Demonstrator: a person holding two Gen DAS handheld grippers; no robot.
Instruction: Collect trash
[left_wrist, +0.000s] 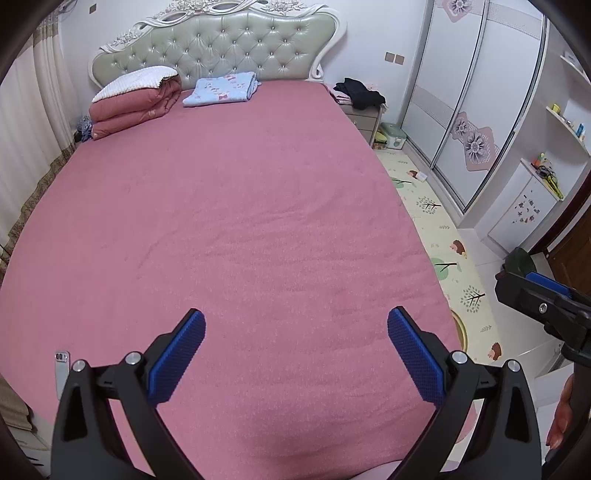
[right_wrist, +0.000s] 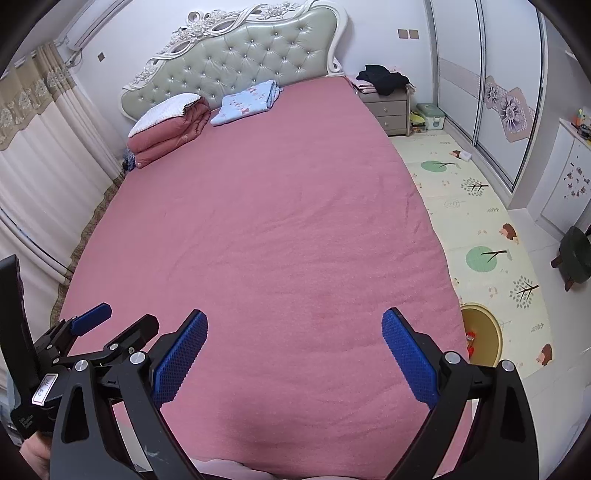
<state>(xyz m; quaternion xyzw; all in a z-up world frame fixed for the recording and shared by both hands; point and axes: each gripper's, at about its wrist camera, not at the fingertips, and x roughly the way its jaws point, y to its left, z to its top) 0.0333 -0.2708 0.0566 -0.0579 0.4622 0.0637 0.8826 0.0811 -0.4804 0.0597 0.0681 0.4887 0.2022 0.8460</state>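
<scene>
Pink bed (left_wrist: 229, 206), yellow bin (right_wrist: 482, 332) holding red scraps beside it, left claw (left_wrist: 295, 328) released, right claw (right_wrist: 294, 328) released

Pink bed (left_wrist: 236, 221), folded quilt (left_wrist: 136, 99), phone (left_wrist: 61, 373)

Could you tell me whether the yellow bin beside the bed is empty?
No, the yellow bin on the floor mat already holds some small red items at its bottom.

pink bedspread (left_wrist: 229, 206), tufted green headboard (left_wrist: 221, 44), yellow bin (right_wrist: 484, 332)
</scene>
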